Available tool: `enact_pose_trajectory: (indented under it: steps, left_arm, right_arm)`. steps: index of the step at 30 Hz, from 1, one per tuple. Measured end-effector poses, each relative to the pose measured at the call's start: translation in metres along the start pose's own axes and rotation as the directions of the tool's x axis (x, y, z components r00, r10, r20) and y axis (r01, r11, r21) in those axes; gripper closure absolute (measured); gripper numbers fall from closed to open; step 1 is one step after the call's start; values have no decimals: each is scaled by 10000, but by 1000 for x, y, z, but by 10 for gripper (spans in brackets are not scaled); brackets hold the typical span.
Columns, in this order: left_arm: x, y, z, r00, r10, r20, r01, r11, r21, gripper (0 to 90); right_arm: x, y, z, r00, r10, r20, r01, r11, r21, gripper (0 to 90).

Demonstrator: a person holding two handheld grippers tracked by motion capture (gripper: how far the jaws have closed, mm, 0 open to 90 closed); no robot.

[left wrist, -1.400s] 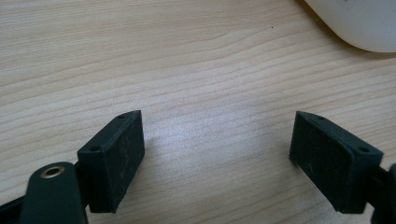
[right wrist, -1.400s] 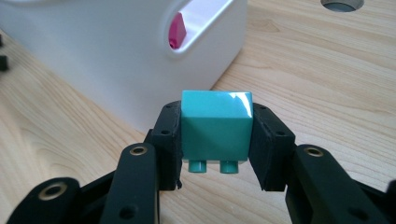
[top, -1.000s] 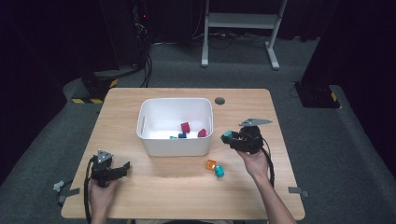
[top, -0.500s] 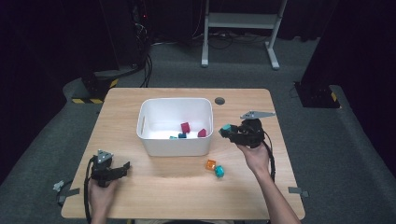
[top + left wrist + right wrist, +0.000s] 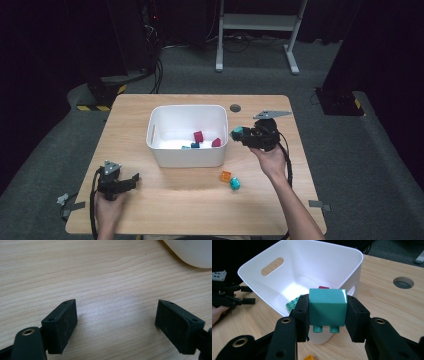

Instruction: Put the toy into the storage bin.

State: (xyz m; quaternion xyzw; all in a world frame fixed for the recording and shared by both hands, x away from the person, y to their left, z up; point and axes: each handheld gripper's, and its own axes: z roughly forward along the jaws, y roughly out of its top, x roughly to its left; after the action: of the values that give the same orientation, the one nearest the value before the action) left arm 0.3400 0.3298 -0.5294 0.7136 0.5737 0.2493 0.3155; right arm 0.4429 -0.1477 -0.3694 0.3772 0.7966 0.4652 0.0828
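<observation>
A teal brick (image 5: 327, 308) is clamped between the jaws of my right gripper (image 5: 327, 316), held in the air just off the right wall of the white bin (image 5: 165, 150). From above, that gripper (image 5: 239, 134) and its teal brick (image 5: 236, 133) hover beside the bin's right rim. Red bricks (image 5: 198, 136) and a teal piece lie in the bin; a green plate (image 5: 292, 304) shows inside. An orange brick (image 5: 225, 176) and a teal brick (image 5: 234, 183) lie on the table in front. My left gripper (image 5: 131, 180) rests open at the near left, its jaws (image 5: 115, 322) spread over bare wood.
The white bin (image 5: 287, 270) has a handle slot on its far wall. A round cable hole (image 5: 235, 108) sits in the wooden table (image 5: 165, 210) behind the right gripper. A metal stand and dark equipment are on the floor beyond the table.
My right gripper has carried the teal brick up and toward the bin's right rim. The left gripper has stayed put.
</observation>
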Motion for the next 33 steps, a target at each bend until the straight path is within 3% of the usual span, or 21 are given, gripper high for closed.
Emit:
enact_pose_trajectory:
  steps: [14, 22, 33]
  left_arm:
    - [0, 0, 0, 10000, -10, 3, 10, 10000, -5, 180]
    - [0, 0, 0, 10000, -17, 1, 17, 10000, -10, 180]
    - [0, 0, 0, 10000, 7, -2, -7, 10000, 2, 180]
  right_arm:
    - [19, 31, 13, 9977, -566, -360, 569, 9984, 76, 591]
    - [29, 40, 25, 9949, -824, -574, 835, 9964, 168, 591]
    - [35, 44, 35, 9943, -814, -689, 828, 9964, 180, 590]
